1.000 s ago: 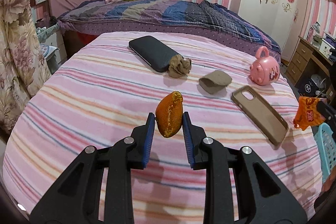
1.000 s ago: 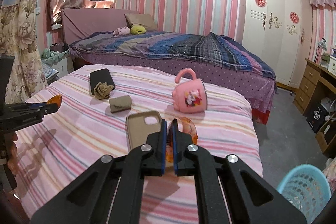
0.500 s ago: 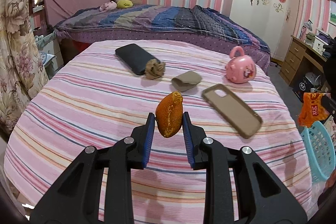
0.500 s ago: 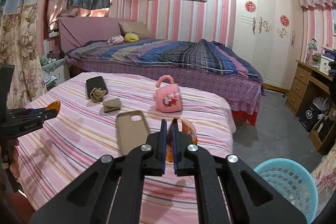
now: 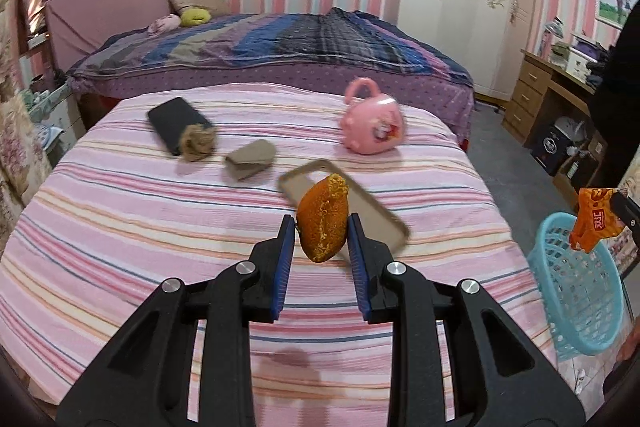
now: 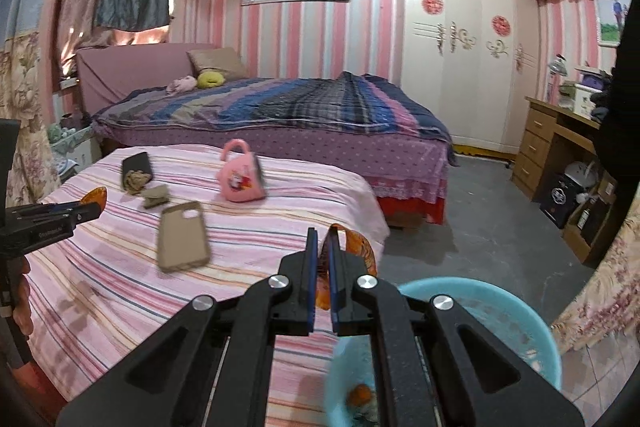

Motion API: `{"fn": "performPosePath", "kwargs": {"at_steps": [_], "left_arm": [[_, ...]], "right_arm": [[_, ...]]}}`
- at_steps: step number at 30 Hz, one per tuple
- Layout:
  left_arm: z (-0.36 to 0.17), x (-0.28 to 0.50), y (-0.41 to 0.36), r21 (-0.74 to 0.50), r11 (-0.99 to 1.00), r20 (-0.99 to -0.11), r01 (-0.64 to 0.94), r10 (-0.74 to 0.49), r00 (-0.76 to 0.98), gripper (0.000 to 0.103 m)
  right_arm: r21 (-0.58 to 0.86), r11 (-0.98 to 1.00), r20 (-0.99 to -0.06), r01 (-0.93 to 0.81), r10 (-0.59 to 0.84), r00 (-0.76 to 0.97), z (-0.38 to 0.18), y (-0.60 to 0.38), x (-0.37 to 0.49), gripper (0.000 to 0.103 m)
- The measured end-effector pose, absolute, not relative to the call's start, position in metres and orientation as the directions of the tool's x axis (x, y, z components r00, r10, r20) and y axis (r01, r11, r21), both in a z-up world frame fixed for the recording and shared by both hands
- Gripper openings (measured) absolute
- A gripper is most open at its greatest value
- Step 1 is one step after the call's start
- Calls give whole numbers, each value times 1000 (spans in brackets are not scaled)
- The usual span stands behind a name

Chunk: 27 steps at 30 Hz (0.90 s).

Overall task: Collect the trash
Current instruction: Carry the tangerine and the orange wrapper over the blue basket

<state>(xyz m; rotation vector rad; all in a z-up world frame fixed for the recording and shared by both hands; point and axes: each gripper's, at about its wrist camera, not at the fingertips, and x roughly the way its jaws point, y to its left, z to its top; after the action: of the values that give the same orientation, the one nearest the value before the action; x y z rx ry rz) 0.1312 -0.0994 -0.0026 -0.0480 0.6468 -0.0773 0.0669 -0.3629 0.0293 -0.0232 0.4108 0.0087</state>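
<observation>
On the pink striped bed [image 5: 120,227], going from left to right in the left wrist view, a black phone [image 5: 176,125] lies at the far left with a crumpled brown wad [image 5: 197,147] resting on its near end, then a folded brown piece [image 5: 250,159] just beside it, then a tan phone case [image 5: 384,223] lying flat, and beyond that a pink cup [image 5: 372,129] tipped on its side. The left tool [image 5: 320,231] hangs above the bed in front of the phone case, its blue pads pinching an orange peel [image 5: 322,223] that stands upright between them. To the right, off the bed's edge, a light blue basket [image 5: 576,291] stands on the floor. An orange wrapper [image 5: 594,223] hangs over the basket's near rim, held at the far right edge of the picture by the other gripper. In the right wrist view the right tool [image 6: 322,239] has its pads pressed nearly together on that wrapper, which shows as an orange curve just beyond the tips, above the gap between the bed's corner and the basket's rim. Some scraps already lie in the basket's bottom. A second bed with a dark plaid blanket [image 6: 320,107] stands behind.
</observation>
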Motion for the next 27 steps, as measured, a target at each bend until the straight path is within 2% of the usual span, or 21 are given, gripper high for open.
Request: {"fn": "performPosePath", "kwargs": {"at_steps": [18,27], "left_arm": [[-23,123,-270,-51,952,-625,301,-266,734,26],[-23,114,-336,-59,915,-634,400,-344,693,29]], "right_arm": [[18,984,-537,178,-141,832,-12,-490,66,5],[35,976,-561,213,-157,813,-26,-525,60,6]]}}
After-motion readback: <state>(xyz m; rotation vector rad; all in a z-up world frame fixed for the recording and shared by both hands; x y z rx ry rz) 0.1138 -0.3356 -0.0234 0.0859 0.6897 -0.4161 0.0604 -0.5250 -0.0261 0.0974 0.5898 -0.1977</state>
